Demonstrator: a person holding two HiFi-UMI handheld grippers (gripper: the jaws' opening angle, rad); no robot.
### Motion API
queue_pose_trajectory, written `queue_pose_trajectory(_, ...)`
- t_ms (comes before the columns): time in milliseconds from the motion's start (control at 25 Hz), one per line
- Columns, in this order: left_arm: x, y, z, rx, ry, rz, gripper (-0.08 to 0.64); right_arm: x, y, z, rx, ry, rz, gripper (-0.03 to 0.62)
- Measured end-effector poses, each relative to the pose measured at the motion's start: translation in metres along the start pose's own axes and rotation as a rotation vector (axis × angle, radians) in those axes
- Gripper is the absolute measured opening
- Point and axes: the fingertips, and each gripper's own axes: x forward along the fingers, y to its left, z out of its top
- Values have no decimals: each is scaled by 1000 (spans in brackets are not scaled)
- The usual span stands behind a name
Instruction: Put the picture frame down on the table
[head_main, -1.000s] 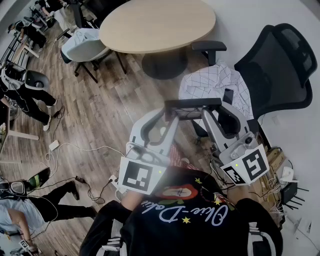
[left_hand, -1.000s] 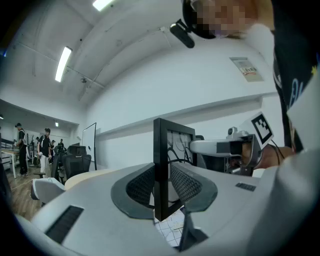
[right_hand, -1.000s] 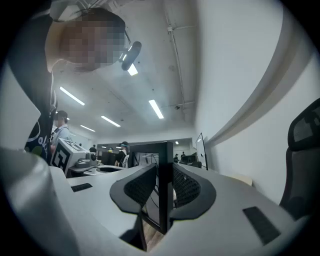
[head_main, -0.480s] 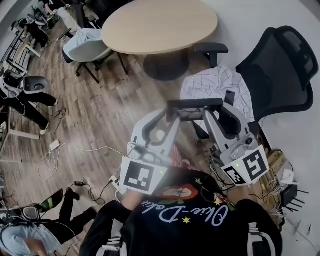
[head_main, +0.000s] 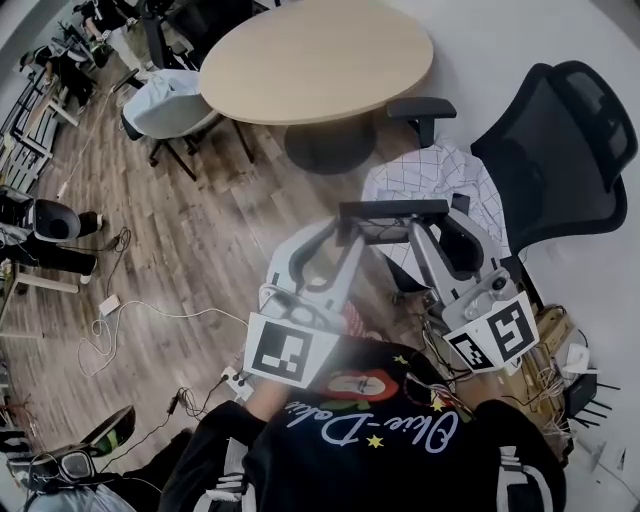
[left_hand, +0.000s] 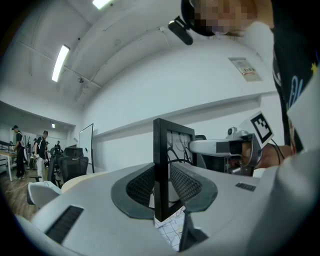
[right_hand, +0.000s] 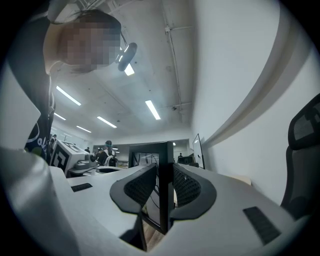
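I hold a black picture frame between both grippers, in the air above the wooden floor, seen edge-on from above in the head view. My left gripper is shut on the frame's left end, and the frame stands upright between its pads. My right gripper is shut on the right end, where the frame sits between its pads. The oval beige table lies ahead, well beyond the frame, and its top is bare.
A black office chair with a checked cloth on its seat stands just right of the frame. A pale grey chair is at the table's left. Cables trail across the floor. Cardboard and wires sit at my right.
Both grippers and the frame have edged slightly forward toward the table, still gripped. A person at the left edge has shifted out of the view.
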Motion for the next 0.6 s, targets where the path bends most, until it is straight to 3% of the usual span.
queue_pose_trajectory(360, 24, 48, -6, -3, -11, 14, 98, 52, -15, -10, -7, 5, 19, 78)
queue_pose_trajectory(600, 49, 89, -14, -11, -17, -20, 97, 94, -31, -22, -11, 16, -14, 78)
